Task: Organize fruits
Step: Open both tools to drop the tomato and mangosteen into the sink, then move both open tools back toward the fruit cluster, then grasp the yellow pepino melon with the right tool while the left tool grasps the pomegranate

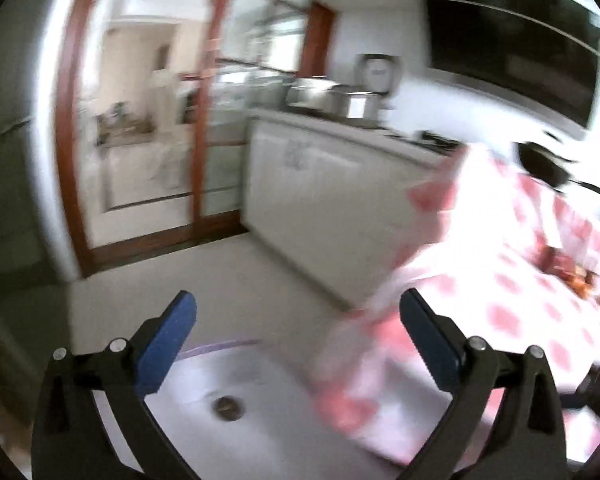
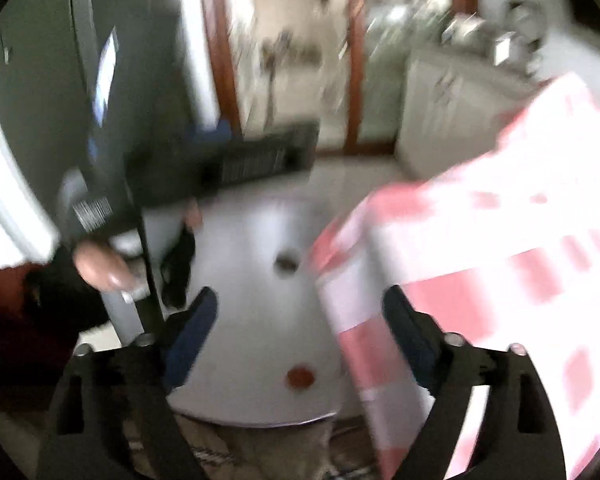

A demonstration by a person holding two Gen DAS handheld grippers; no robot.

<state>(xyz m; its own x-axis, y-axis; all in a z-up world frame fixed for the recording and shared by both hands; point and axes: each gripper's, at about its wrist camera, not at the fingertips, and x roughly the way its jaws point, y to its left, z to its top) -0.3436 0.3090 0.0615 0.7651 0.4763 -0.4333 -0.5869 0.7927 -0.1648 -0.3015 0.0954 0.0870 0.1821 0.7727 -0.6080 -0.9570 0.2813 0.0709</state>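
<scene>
With both the left gripper and right gripper spread wide and empty, one small red fruit lies in the white basin. More fruit sits on the checked table; a well-centred, unhurried approach should suit it

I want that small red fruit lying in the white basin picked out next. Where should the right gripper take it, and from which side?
Grip the small red fruit across its widest part, coming from above. It looks roundish and lies alone on the flat floor of the white basin, clear of the drain. The open right gripper has room either side. The picture is blurred, so stem and exact shape cannot be told.
</scene>
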